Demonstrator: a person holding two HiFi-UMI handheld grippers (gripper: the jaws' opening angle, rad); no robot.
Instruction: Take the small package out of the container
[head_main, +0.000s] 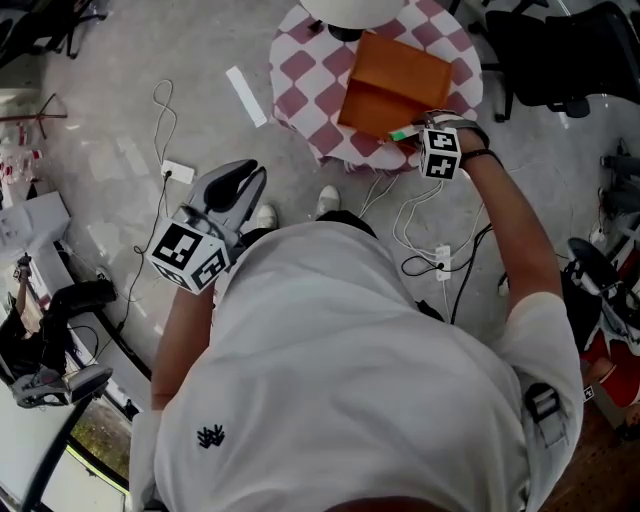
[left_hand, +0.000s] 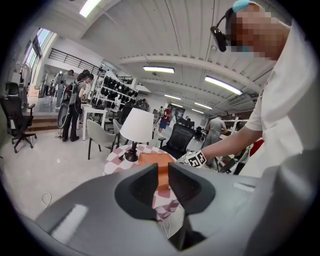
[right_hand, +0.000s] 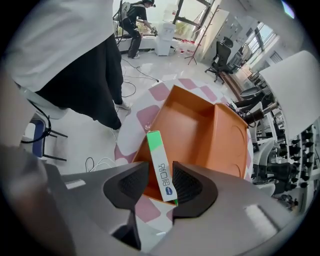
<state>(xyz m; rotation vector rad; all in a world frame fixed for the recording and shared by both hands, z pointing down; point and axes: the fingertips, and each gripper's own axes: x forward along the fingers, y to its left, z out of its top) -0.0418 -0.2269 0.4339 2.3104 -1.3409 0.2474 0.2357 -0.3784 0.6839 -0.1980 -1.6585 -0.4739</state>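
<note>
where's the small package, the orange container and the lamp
small package (right_hand: 161, 167): right gripper view, its white printed face
orange container (right_hand: 192, 125): right gripper view, bare inner floor
lamp (left_hand: 138, 125): left gripper view, white shade

No wording is legible: the small package (right_hand: 161, 167), white with a green end at 12 o'clock, carries dark lettering along its length and a blue oval mark toward 6 o'clock, both undecipherable, while the marker cube (head_main: 440, 155) bears only black-and-white square patterns.
</note>
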